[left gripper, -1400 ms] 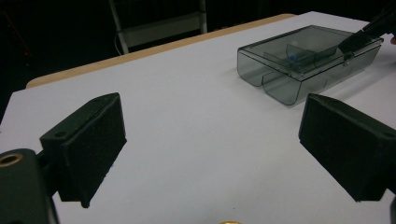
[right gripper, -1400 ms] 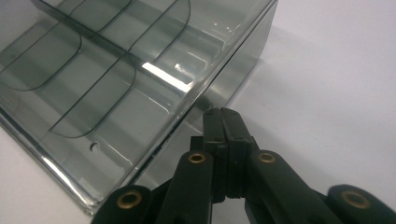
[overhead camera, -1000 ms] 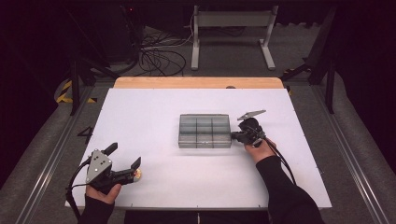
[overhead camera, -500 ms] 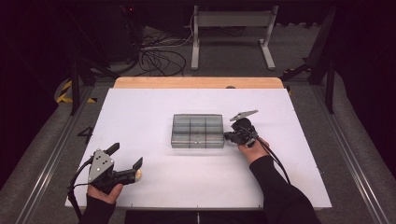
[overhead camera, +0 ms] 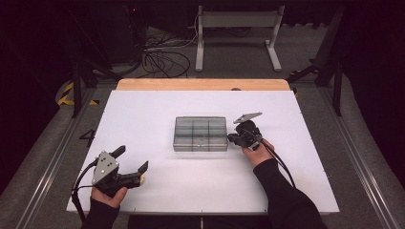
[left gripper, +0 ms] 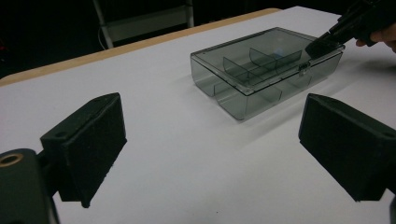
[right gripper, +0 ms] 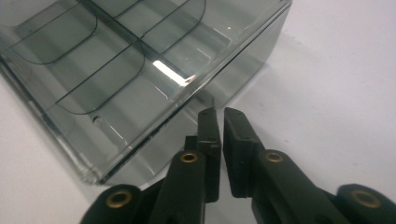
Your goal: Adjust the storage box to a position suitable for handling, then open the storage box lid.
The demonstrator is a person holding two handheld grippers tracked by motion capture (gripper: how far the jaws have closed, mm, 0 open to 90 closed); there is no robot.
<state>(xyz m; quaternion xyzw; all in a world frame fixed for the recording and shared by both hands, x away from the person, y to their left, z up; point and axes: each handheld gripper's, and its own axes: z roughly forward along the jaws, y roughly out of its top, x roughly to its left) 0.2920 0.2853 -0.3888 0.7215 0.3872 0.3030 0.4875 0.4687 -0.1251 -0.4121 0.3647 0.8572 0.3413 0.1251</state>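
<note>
Compartment box [overhead camera: 199, 134] sits mid-table [overhead camera: 143, 109], right gripper [overhead camera: 234, 139] nearly closed at its side, jaws just opening; left gripper [overhead camera: 130, 164] gapes, empty.

Both forearms wear black sleeves down to the wrists. Each hand carries a black claw, the left claw [overhead camera: 131, 171] and the right claw [overhead camera: 232, 138], topped by a grey three-cornered plate (small dark holes dot it). Black cables trail back from both. Brass-coloured screws sit at the jaw pivots, and the jaws end in blocky black pads.
</note>
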